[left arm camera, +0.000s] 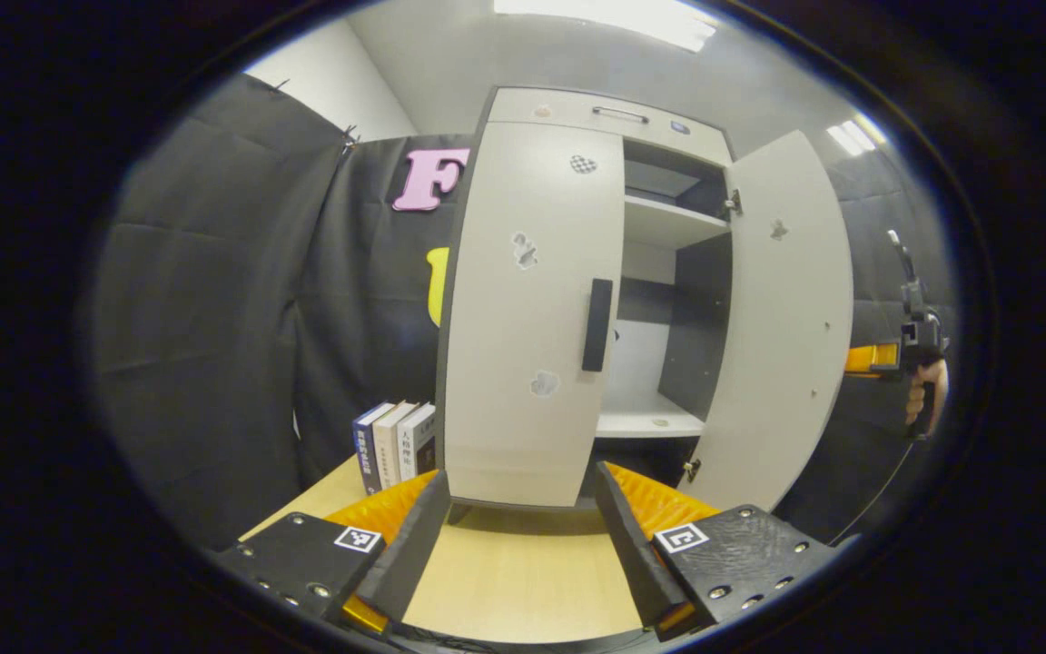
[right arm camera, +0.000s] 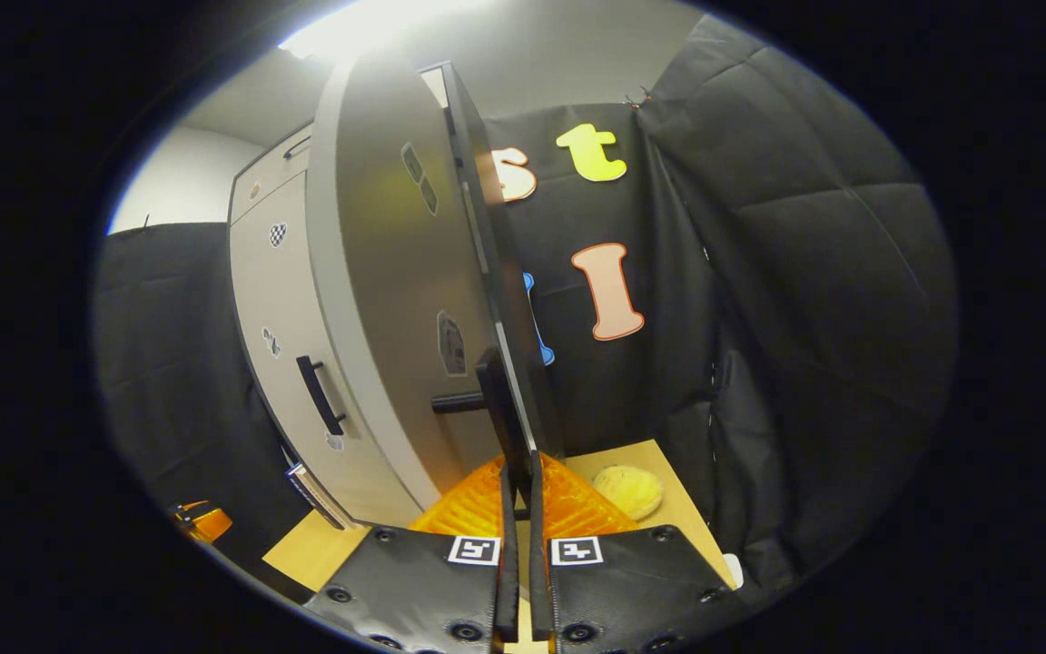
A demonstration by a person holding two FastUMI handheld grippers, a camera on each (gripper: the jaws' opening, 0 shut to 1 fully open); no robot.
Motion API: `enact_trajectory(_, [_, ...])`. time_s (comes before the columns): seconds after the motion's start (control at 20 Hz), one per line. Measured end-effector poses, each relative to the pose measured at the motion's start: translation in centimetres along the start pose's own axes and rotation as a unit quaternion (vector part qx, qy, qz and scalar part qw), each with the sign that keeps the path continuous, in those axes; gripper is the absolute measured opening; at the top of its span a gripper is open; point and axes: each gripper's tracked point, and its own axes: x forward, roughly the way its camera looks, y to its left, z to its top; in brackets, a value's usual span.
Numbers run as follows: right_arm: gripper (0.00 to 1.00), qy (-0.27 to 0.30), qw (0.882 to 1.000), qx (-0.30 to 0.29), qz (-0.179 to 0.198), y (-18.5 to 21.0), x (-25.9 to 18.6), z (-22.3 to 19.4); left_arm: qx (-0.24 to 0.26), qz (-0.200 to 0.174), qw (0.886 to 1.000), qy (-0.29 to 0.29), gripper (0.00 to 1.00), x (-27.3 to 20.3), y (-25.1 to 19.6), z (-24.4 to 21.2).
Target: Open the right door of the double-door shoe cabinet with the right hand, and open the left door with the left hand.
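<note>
Left hand-held gripper (left arm camera: 523,536) at lower centre, fingers spread wide, aimed at closed left door (left arm camera: 523,309) and its handle (left arm camera: 597,324) for next pull; right door (left arm camera: 782,318) swung open; right hand-held gripper (right arm camera: 518,509) pinched nearly closed at that door's edge, grip uncertain

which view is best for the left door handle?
Left gripper view: the left door handle faces the camera, unobstructed, on the closed left door. Right gripper view shows it small and at a steep angle, beside the open right door.
</note>
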Motion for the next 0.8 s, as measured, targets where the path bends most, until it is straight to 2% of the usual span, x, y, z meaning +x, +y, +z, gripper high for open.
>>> enact_trajectory(0.15, [0.05, 0.007, 0.999, 0.034, -0.006, 0.5, -2.0, -0.2, -0.003, -0.015, 1.000, 0.005, 0.93, 1.6, 1.9, -0.1])
enact_trajectory(0.2, [0.08, 0.002, 0.999, 0.046, -0.008, 0.5, -2.8, -0.2, -0.004, -0.021, 1.000, 0.004, 0.90, 2.1, 2.4, 0.0])
enact_trajectory(0.25, [0.05, -0.007, 0.999, 0.050, -0.017, 0.4, -3.4, 0.1, -0.004, -0.027, 1.000, 0.001, 0.90, 2.5, 2.9, 0.3])
enact_trajectory(0.35, [0.02, -0.018, 0.998, 0.045, -0.046, -0.5, -4.8, 0.1, -0.002, -0.038, 0.999, 0.001, 0.89, 3.8, 3.9, 0.7])
enact_trajectory(0.4, [0.02, -0.016, 0.997, 0.042, -0.056, -0.6, -5.5, -0.2, -0.002, -0.045, 0.999, 0.001, 0.93, 4.4, 4.1, 0.9])
enact_trajectory(0.45, [0.02, -0.016, 0.997, 0.035, -0.066, -0.8, -6.1, -0.3, -0.003, -0.053, 0.999, -0.001, 0.89, 5.1, 4.3, 1.4])
enact_trajectory(0.6, [0.02, -0.023, 0.995, 0.013, -0.099, -3.0, -8.1, 0.6, 0.001, -0.070, 0.997, -0.011, 0.93, 7.4, 3.8, 2.9])
enact_trajectory(0.65, [0.02, -0.027, 0.994, 0.010, -0.106, -3.4, -8.3, 1.0, 0.003, -0.074, 0.997, -0.014, 0.89, 8.3, 3.4, 3.4])
enact_trajectory(0.7, [0.02, -0.030, 0.993, 0.006, -0.113, -3.9, -8.4, 1.3, 0.002, -0.079, 0.997, -0.017, 0.93, 9.1, 3.0, 3.9])
enact_trajectory(0.8, [0.02, -0.038, 0.991, -0.002, -0.129, -5.0, -8.1, 2.0, -0.006, -0.094, 0.995, -0.021, 0.93, 11.0, 1.5, 5.1])
